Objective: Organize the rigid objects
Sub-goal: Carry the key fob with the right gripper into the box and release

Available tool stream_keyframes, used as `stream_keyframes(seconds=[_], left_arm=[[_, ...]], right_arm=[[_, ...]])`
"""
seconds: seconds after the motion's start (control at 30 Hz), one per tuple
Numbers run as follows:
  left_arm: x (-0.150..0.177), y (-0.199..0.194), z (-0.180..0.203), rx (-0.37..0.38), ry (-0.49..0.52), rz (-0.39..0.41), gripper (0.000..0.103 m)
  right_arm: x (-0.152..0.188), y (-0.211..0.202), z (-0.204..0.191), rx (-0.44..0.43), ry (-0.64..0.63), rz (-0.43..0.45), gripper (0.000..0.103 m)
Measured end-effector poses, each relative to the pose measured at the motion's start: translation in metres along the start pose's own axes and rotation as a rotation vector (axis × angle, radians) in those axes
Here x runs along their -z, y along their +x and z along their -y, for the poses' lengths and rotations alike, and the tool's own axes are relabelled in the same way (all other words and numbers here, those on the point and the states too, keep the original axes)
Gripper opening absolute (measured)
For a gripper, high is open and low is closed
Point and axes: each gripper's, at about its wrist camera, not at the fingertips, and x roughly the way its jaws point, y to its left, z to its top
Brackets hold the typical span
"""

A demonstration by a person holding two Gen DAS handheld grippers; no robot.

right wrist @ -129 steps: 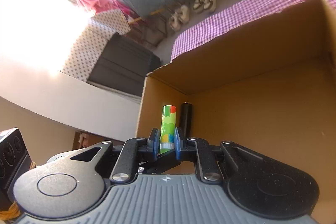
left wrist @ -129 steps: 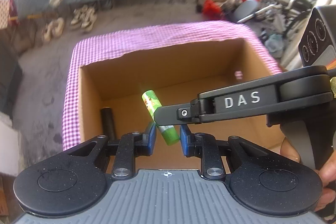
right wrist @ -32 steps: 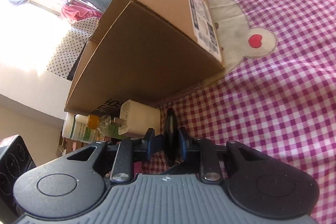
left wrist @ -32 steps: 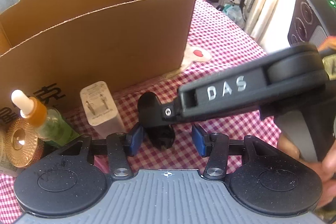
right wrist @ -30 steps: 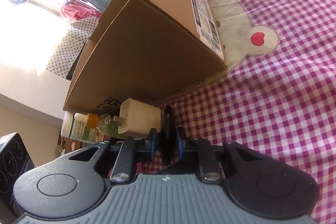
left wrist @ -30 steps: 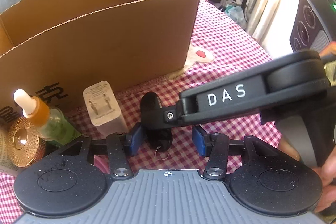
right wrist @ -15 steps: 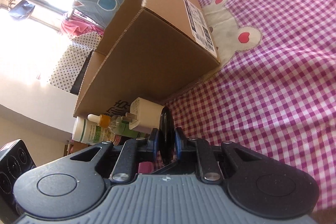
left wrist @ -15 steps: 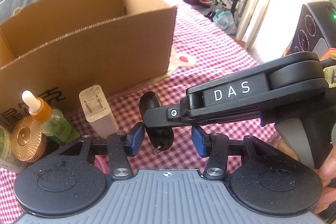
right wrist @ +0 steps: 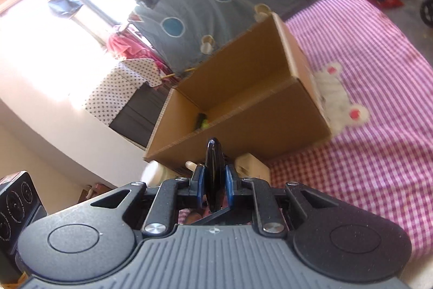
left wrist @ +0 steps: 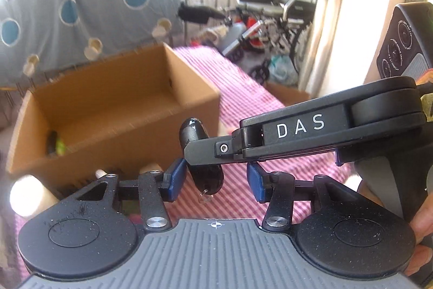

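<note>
Black glossy oval key fob (right wrist: 213,175) sits clamped edge-on between the blue pads of our right tongs (right wrist: 213,187), held in the air in front of the near wall of the open brown cardboard box (right wrist: 259,123). In the left wrist view the same fob (left wrist: 201,153) hangs from the right tongs' black finger, with a small metal ring dangling at its lower end. Our left tongs (left wrist: 213,179) stand partly apart with nothing pressed between their pads; the fob hangs in the gap, nearer the left-hand pad. Inside the box, in its far left corner, we see a dark cylinder (left wrist: 51,142) and a green tube (left wrist: 61,146) side by side. The box rests on a bench covered with a pink-and-white checked cloth (right wrist: 379,153). A white charger block (right wrist: 251,165) stands just in front of the box.
</note>
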Motion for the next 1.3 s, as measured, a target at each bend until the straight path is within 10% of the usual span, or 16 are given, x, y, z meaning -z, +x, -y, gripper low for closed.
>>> stream_keyframes(seconds=[0.3,0.77,1.3], left_arm=[[-0.051,-0.004,-0.059,-0.117,-0.05,-0.005,0.048],[-0.098,0.11,-0.182,-0.227,-0.115,-0.313,0.049],[-0.091,0.17,-0.21,-0.316,-0.105,-0.464,0.05]], right_arm=[[-0.063,0.059,-0.057,-0.102,-0.103,-0.051,0.018],[-0.16,0.248,-0.044,-0.1,0.064,-0.39,0.018],[-0.17,0.338,-0.012,-0.008,0.099,-0.507,0.019]])
